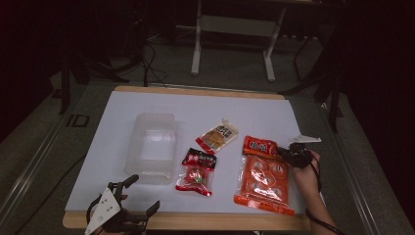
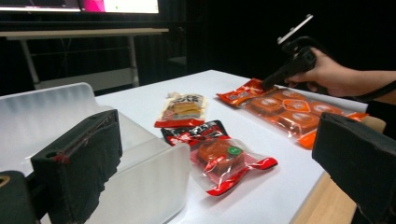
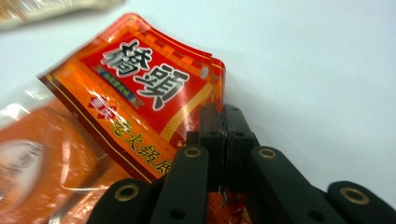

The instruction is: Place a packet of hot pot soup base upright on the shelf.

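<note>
A: Where is the right hand-held gripper (image 1: 285, 153)?

B: At about 3 o'clock on the counter (image 1: 147, 105), by the right edge. Its jaws are pressed together on the top edge of the orange snack pack (image 1: 264, 178), pinching the red header flap, which curls up a little beside them in the right gripper view.

A: And the pack itself?

B: It lies flat between 4 and 5 o'clock, with only that flap end caught.

A: The left hand-held gripper (image 1: 142, 195)?

B: Down at 7 o'clock, at the near edge, jaws spread wide with nothing between them. Just beyond it stands the clear plastic box (image 1: 151, 147).

A: Anything else?

B: A red packet with a round cake (image 1: 196, 172) near the centre, and a small white-and-red pouch (image 1: 217, 136) just past it toward 12 o'clock.
</note>
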The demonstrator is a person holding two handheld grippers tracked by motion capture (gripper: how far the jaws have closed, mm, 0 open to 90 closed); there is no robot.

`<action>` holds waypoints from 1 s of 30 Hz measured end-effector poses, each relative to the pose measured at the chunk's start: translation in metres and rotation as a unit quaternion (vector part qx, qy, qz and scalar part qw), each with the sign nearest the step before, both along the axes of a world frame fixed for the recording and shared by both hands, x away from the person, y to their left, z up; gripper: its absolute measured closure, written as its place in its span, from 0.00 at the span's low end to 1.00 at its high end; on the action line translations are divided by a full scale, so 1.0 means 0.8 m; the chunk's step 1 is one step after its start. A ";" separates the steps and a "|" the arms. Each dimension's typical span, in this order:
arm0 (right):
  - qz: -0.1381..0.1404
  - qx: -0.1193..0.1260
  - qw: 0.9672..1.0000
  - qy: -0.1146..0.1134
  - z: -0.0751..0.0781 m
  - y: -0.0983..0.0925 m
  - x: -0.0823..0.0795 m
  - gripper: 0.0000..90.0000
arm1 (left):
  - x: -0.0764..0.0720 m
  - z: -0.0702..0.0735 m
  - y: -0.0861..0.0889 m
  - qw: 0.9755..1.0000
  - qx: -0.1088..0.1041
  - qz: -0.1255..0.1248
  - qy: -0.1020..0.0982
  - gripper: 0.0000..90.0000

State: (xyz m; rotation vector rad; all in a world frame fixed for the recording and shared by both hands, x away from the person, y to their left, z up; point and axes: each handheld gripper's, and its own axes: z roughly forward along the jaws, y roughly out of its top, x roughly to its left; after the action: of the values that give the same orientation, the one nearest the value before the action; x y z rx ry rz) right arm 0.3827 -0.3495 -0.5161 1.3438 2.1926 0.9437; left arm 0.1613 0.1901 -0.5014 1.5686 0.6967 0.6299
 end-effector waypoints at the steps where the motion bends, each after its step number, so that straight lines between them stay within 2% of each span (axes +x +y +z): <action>1: 0.002 0.002 1.000 -0.004 0.004 0.001 0.000 0.99 | 0.000 0.000 0.001 1.000 -0.003 0.000 -0.002 0.02; 8: 0.011 0.017 0.999 -0.034 0.030 0.008 -0.007 0.99 | 0.001 0.000 0.003 1.000 -0.016 -0.007 0.000 0.04; 10: 0.015 0.026 0.999 -0.045 0.040 0.009 -0.012 0.99 | 0.001 0.000 0.003 1.000 -0.015 -0.002 0.001 0.04; 12: 0.020 0.031 0.998 -0.056 0.049 0.011 -0.016 0.99 | 0.001 0.000 0.002 1.000 -0.006 0.018 0.002 0.03; 13: 0.022 0.032 0.997 -0.060 0.053 0.012 -0.017 0.99 | 0.002 0.000 0.002 1.000 0.001 0.024 0.012 0.03; 14: 0.025 0.032 0.997 -0.064 0.057 0.013 -0.019 0.99 | 0.003 0.001 0.003 0.999 0.000 0.022 0.024 0.03; 16: 0.030 0.031 0.996 -0.074 0.065 0.016 -0.024 0.99 | 0.002 0.002 0.002 0.999 -0.003 0.018 0.034 0.03; 22: 0.046 0.042 0.993 -0.100 0.089 0.023 -0.038 0.99 | -0.001 0.006 -0.010 0.999 0.007 -0.005 0.042 0.03; 24: 0.052 0.038 0.992 -0.111 0.097 0.027 -0.043 0.99 | -0.003 0.008 -0.016 0.999 0.016 -0.010 0.041 0.03; 27: 0.063 0.039 0.989 -0.132 0.111 0.033 -0.056 0.99 | -0.003 0.011 -0.027 0.999 0.021 -0.018 0.045 0.03; 30: 0.074 0.054 0.985 -0.145 0.123 0.033 -0.069 0.99 | -0.005 0.013 -0.038 0.998 0.030 -0.027 0.056 0.03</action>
State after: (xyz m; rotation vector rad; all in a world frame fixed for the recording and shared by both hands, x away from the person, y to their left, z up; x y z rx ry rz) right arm 0.3276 -0.3231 -0.4179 1.0217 2.0620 1.2459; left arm 0.1575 0.1597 -0.4906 1.6830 0.7224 0.5300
